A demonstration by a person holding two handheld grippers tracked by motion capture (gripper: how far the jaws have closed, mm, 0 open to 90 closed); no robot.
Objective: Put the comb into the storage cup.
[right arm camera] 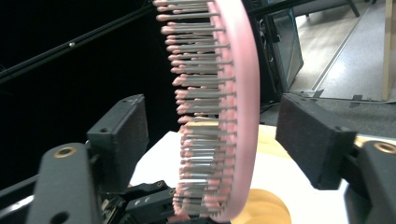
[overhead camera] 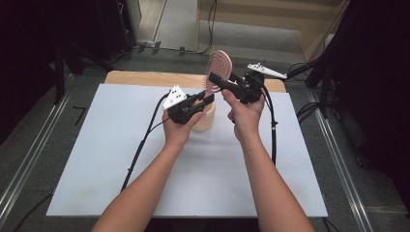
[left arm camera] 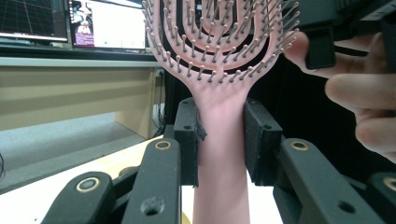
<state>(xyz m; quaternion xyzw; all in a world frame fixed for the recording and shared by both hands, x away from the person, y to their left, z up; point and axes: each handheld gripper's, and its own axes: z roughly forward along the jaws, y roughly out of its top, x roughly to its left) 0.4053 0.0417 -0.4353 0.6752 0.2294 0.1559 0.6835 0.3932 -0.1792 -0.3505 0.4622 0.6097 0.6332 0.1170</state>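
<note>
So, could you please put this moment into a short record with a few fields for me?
work surface: white table top
held thing: pink hairbrush, upright, head up
left gripper: shut on the hairbrush's handle
right gripper: fingers on either side of the brush head, not touching it
under the brush: light wooden cup, partly hidden
background: monitors on a desk, in the left gripper view

Pink vented hairbrush [left arm camera: 219,140] upright, bristles w/ pink tips.
</note>
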